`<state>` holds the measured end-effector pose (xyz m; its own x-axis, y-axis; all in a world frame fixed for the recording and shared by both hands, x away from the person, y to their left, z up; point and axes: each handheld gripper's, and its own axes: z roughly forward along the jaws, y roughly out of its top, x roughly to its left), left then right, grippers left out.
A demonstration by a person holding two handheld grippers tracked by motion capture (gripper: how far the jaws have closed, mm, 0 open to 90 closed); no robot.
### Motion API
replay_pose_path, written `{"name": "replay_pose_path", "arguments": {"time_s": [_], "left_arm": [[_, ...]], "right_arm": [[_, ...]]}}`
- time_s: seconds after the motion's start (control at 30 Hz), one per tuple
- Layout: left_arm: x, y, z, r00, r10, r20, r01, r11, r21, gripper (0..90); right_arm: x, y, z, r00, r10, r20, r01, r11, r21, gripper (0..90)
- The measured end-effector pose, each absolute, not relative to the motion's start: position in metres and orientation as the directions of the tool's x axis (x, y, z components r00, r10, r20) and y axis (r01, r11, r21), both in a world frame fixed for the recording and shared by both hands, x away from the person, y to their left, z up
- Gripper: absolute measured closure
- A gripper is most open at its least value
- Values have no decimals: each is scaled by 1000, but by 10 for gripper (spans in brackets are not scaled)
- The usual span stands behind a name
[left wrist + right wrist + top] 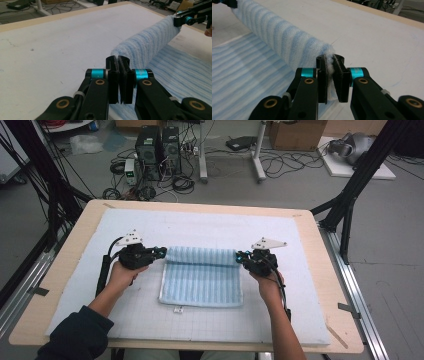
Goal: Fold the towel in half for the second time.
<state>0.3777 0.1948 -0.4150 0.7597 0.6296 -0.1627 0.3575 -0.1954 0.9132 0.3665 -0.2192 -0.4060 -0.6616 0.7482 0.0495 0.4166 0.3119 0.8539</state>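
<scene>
Two grippers pinch the towel (201, 276) by its far fold in the high view, left gripper (161, 252) and right gripper (241, 255) at opposite ends, its long axis running straight between them. Left gripper view: jaws clamped on cloth, the roll stretching ahead and rightward. Right gripper view: jaws nipping white pile, roll extending ahead-left over the white mat (374, 32).

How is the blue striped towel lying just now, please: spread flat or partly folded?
Partly folded: the towel's far edge is lifted into a roll, pinched by the left gripper and right gripper.
</scene>
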Motion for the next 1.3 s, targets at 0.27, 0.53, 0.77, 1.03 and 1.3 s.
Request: {"name": "replay_pose_path", "arguments": {"time_s": [0.27,0.53,0.77,1.03,1.3], "left_arm": [[345,192,-425,777,613,-144,344,-221,912,863],[318,195,-434,782,608,-138,343,-234,910,861],[299,195,-439,789,602,-125,340,-258,904,861],[278,194,-444,805,579,-131,345,-277,897,861],[272,199,-440,768,621,-158,374,-235,897,530]], "right_arm": [[333,-224,-419,-665,745,56,419,310,853,828],[304,-224,-428,-660,748,75,429,294,854,828],[279,-223,-430,-663,746,55,423,313,850,830],[259,-225,-431,-668,744,36,420,335,843,838],[245,-224,-433,-673,739,42,445,359,821,686]]}}
